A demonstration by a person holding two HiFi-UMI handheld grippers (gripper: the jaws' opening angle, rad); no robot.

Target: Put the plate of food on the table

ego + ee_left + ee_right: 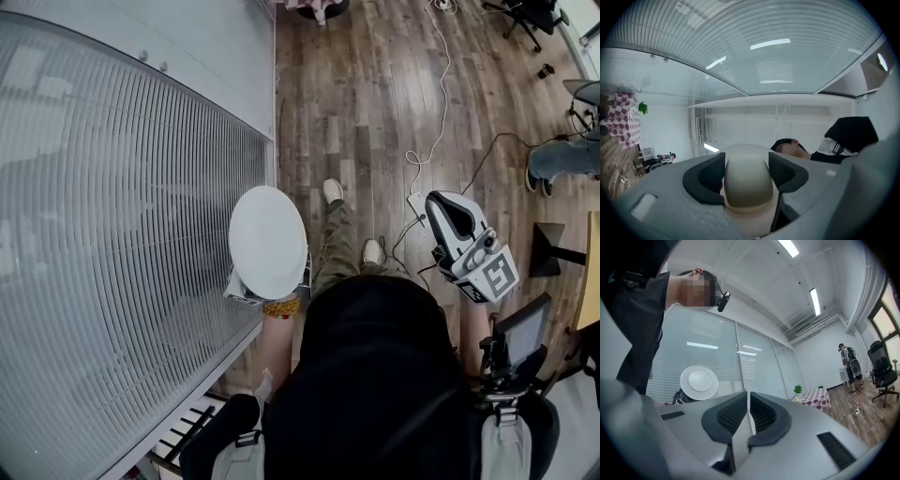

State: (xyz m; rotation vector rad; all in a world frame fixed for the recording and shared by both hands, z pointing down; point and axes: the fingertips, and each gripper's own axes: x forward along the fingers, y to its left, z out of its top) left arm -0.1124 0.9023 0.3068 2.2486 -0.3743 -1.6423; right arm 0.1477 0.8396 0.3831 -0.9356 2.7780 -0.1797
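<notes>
A white round plate (pixel 267 242) is held at waist height beside the glass wall, its face towards my head; no food shows on it. My left gripper (pixel 244 292) is mostly hidden under the plate. In the left gripper view its jaws (pixel 747 173) are shut on the plate's rim (pixel 747 187), which fills the gap between the dark pads (pixel 708 176). My right gripper (pixel 445 211) hangs to the right of my body, apart from the plate. Its jaws (pixel 749 425) are shut with nothing between them. The plate (pixel 698 380) appears beyond them against the glass.
A glass wall with blinds (pixel 112 234) runs along the left. Cables (pixel 436 94) trail over the wooden floor ahead. A table with a red-checked cloth (pixel 813 397) stands far off, near a standing person (pixel 848 364) and an office chair (pixel 881 371).
</notes>
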